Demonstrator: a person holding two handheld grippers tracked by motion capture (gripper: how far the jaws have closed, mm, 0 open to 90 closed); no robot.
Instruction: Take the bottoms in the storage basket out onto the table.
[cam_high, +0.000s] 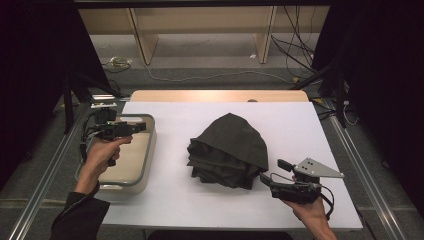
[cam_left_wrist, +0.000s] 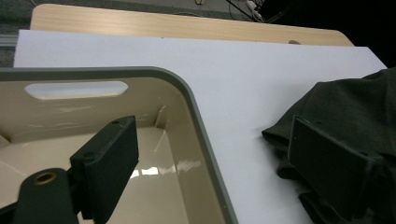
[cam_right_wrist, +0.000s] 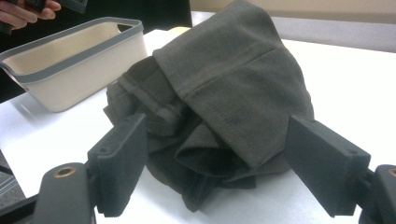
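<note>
Right gripper view: right gripper (cam_right_wrist: 224, 172) is sitting just in front of the dark grey garment (cam_right_wrist: 219, 93), jaws standing wide apart, gripping nothing, not touching the cloth. Garment is lying crumpled in a loose heap mid-sheet on the white table cover (cam_high: 300, 125), folds and a stitched hem showing. Left gripper (cam_high: 135, 127) is hovering over the beige bin (cam_high: 145, 165) at the table's left, jaws also spread, holding nothing. Bin is sitting empty, grey rim, handle slot in its far wall.
</note>
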